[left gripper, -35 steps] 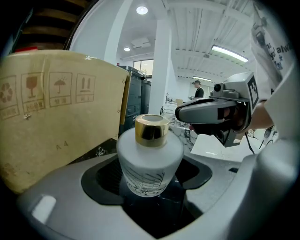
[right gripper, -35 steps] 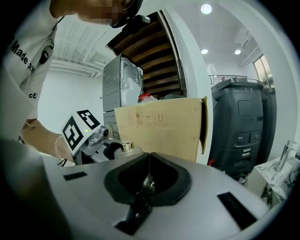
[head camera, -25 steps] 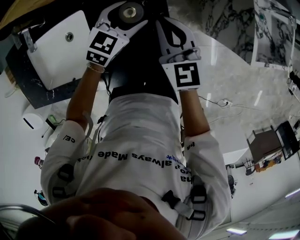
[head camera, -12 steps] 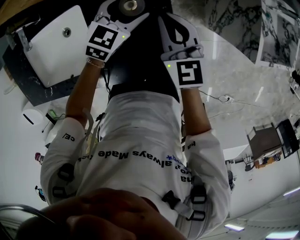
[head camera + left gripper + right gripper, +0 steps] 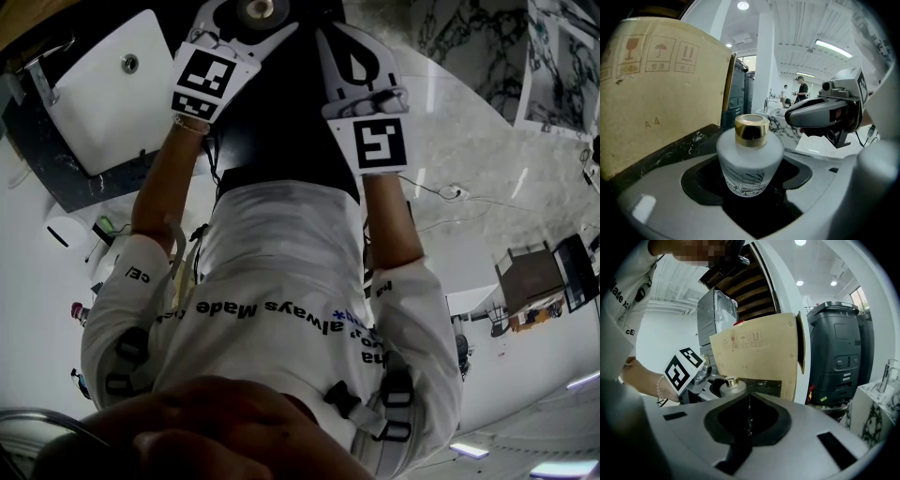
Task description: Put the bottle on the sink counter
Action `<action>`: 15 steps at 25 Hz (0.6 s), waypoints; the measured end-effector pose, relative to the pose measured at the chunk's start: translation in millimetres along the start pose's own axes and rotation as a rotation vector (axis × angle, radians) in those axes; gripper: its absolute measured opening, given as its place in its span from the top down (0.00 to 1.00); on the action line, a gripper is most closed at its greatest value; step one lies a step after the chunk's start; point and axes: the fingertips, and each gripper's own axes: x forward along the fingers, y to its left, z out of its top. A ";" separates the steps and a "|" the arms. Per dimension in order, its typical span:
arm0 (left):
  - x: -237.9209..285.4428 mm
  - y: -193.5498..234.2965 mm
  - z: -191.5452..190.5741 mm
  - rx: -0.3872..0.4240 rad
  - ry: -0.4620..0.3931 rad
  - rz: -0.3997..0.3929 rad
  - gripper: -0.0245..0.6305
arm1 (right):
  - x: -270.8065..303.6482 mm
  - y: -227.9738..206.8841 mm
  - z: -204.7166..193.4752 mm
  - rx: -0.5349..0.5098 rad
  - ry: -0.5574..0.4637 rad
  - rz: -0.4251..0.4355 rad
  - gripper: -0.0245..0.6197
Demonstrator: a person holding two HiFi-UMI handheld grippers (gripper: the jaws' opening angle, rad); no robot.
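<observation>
Bottle [image 5: 750,157], frosted with a gold cap, sits clamped in the left gripper [image 5: 750,185]. The right gripper [image 5: 749,405] hangs to its right, jaws together, seemingly empty.

Bottle mostly hidden; frame edges crop the rest.
Head view: only the cap of the bottle [image 5: 260,7] shows, its body is inside the left gripper [image 5: 248,28], which the top edge cuts off. Right gripper view: the bottle's lower half is behind the right gripper [image 5: 749,413]. Left gripper view: bottle base sunk between the jaws; small print on the cardboard box [image 5: 661,93] unreadable.
</observation>
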 end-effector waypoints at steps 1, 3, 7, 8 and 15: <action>0.3 0.3 -0.7 -0.001 0.000 0.002 0.45 | 0.4 0.2 -0.7 0.003 0.001 0.000 0.95; 0.8 0.7 -1.9 -0.004 0.000 0.005 0.45 | 0.8 0.4 -1.6 0.007 0.003 0.001 0.95; 1.6 0.4 -2.9 -0.002 0.000 0.005 0.45 | 0.3 0.7 -1.9 0.005 0.003 0.003 0.95; 1.6 0.7 -3.0 -0.001 -0.001 0.005 0.45 | 0.3 0.6 -2.2 0.005 0.005 0.002 0.95; 2.6 2.9 -2.5 0.004 -0.023 0.015 0.45 | -0.1 1.3 -5.0 0.003 0.007 -0.002 0.95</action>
